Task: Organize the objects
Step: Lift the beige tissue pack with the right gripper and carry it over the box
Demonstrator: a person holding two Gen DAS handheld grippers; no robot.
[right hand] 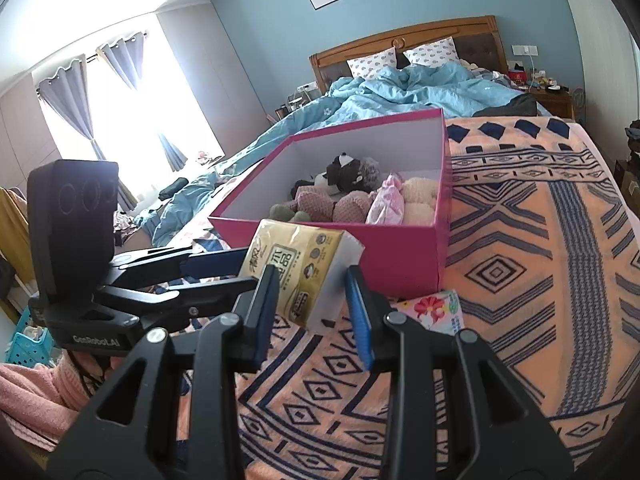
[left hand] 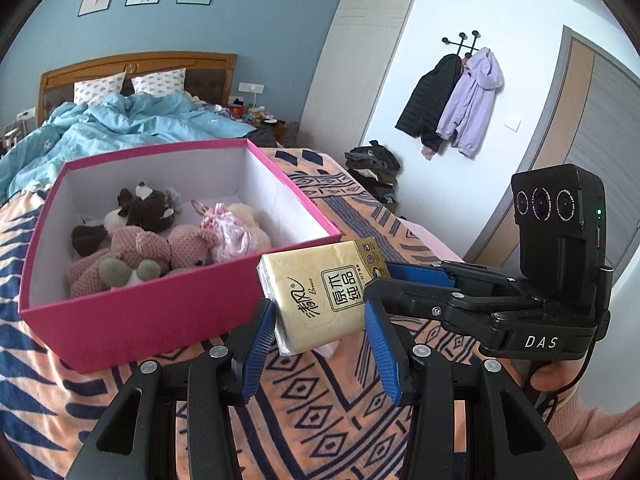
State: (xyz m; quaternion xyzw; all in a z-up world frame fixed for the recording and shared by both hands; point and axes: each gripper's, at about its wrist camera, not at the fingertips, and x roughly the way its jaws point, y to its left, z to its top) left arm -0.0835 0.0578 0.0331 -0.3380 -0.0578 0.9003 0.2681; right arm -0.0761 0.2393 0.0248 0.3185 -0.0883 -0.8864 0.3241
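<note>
A yellow tissue pack (left hand: 320, 292) hangs just above the patterned blanket, in front of the pink box (left hand: 140, 320). My left gripper (left hand: 320, 312) is shut on its lower end, blue pads pressing both sides. My right gripper (left hand: 380, 280) reaches in from the right and grips the same pack's far corner. In the right wrist view the tissue pack (right hand: 296, 268) sits between the pads of the right gripper (right hand: 314, 280), with the left gripper (right hand: 248, 268) clamped on its left edge. The pink box (right hand: 360, 256) stands open and holds several plush toys (right hand: 348, 200).
A small floral packet (right hand: 436, 308) lies on the orange and navy blanket (right hand: 520, 280) beside the box's near corner. Behind the box is a rumpled blue duvet (left hand: 120, 124). Coats (left hand: 460, 104) hang on the wall and a clothes pile (left hand: 376, 168) sits below. A hand (left hand: 548, 376) holds the right gripper.
</note>
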